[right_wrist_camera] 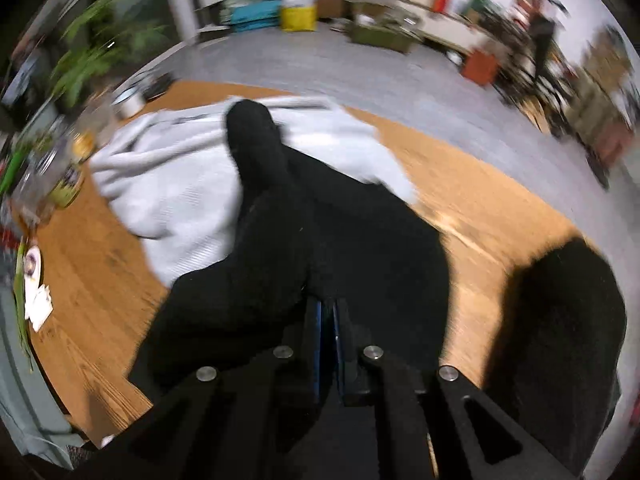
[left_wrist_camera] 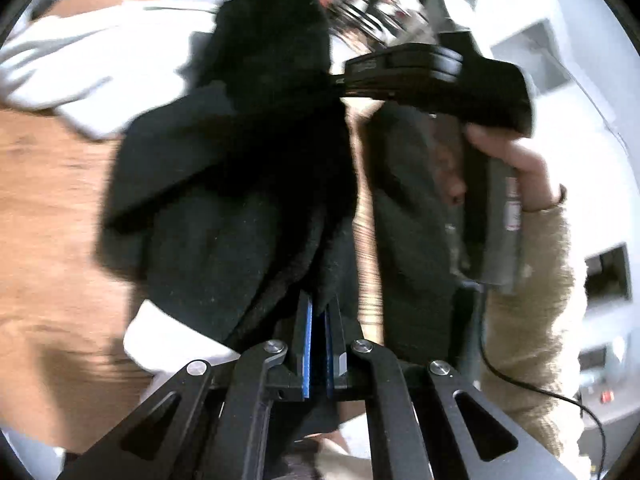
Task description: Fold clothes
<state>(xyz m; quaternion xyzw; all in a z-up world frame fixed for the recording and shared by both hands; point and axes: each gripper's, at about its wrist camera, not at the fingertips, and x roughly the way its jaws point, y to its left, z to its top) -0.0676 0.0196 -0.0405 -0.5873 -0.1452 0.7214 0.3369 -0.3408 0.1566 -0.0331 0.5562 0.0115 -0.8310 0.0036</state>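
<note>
The black garment [left_wrist_camera: 224,184] hangs bunched from the left gripper [left_wrist_camera: 319,312], whose blue pads are pressed together on a fold of it; the cloth spreads up toward 12 o'clock and out to 9 in the left wrist view. In the right wrist view the same garment [right_wrist_camera: 304,248] is pinched by the right gripper [right_wrist_camera: 328,312], jaws likewise squeezed on the fabric, and it trails toward 11 o'clock over a white garment [right_wrist_camera: 180,176] lying on the wooden table [right_wrist_camera: 480,208]. A second dark mass of cloth at 4 o'clock is too blurred to tell apart. In the left view the right gripper's body [left_wrist_camera: 440,80] crosses at 1 o'clock, held by a hand [left_wrist_camera: 516,160] in a beige sleeve [left_wrist_camera: 532,320], close beside the cloth. Jars [right_wrist_camera: 64,176] and a plant [right_wrist_camera: 100,44] stand at 9 to 10 o'clock at the table's edge. Both grippers point steeply down.
</note>
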